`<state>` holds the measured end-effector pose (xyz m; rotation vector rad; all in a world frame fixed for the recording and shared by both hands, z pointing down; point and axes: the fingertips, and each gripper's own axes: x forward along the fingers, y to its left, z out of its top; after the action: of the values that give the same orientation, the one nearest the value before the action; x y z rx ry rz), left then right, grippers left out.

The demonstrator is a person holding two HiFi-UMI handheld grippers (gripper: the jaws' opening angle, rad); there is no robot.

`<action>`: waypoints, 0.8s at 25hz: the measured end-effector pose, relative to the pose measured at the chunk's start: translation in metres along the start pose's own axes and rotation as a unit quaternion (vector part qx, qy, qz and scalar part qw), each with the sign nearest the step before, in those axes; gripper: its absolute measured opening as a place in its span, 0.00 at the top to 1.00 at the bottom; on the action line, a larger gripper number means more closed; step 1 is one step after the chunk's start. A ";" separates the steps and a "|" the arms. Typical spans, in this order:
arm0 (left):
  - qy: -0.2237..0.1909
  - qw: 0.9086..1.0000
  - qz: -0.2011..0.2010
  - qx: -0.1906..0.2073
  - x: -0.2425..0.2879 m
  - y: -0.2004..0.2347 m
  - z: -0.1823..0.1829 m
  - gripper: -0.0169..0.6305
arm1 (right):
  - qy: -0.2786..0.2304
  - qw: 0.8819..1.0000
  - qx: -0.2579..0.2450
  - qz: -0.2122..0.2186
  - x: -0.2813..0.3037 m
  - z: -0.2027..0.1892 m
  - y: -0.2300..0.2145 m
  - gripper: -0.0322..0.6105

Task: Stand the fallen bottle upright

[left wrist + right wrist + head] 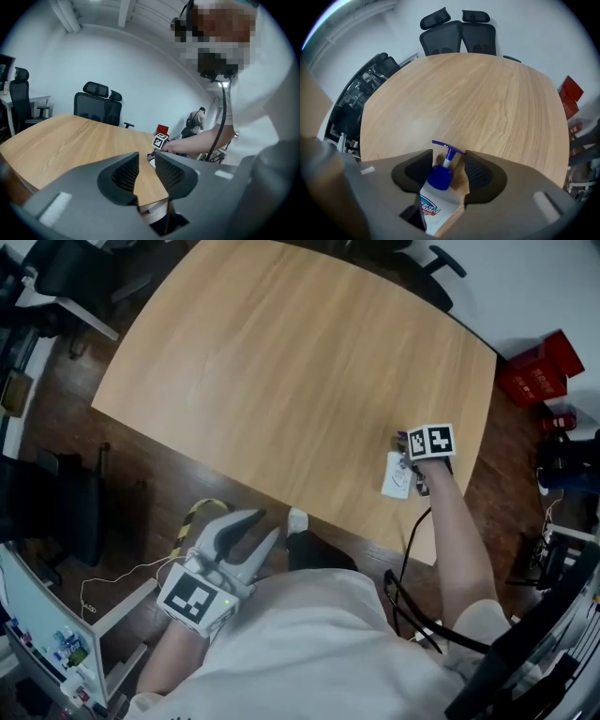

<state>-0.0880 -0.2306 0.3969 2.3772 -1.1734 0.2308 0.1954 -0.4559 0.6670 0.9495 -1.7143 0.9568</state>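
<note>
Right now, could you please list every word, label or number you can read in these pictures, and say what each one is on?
"...guard": blurred tail of a blue-and-red logo on the white plastic pump bottle; the rest is hidden.
Red box: print too small to read.
Black-and-white marker cube: patterns only, no letters.

A light wooden table with a curved edge. Two black high-backed office chairs stand at its far side. A red box sits off its right corner. Beyond the table stands a distant person.
</note>
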 end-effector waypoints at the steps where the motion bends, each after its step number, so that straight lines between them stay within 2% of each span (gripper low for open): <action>1: 0.001 1.000 -0.001 0.001 0.000 0.001 0.000 0.81 | -0.005 1.000 0.001 0.000 0.000 0.000 0.001 0.61; 6: 0.006 1.000 -0.011 0.010 0.002 -0.002 0.003 0.81 | -0.048 0.999 -0.001 -0.001 -0.012 0.005 0.007 0.64; 10: 0.009 1.000 -0.022 0.020 0.002 -0.008 0.004 0.81 | -0.120 0.993 -0.018 -0.007 -0.045 0.017 0.017 0.68; 11: 0.010 0.999 -0.025 0.022 0.002 -0.010 0.005 0.81 | -0.140 0.990 -0.025 -0.010 -0.055 0.019 0.020 0.72; 16: 0.013 0.998 -0.043 0.037 -0.001 -0.020 0.007 0.81 | -0.237 0.967 -0.083 -0.053 -0.107 0.017 0.038 0.74; 20: 0.018 0.997 -0.059 0.049 -0.006 -0.029 0.007 0.81 | -0.309 0.942 -0.097 -0.088 -0.142 -0.004 0.048 0.74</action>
<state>-0.0694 -0.2149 0.3794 2.5073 -1.0241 0.2971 0.1925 -0.4080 0.5245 1.3339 -2.1407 0.3704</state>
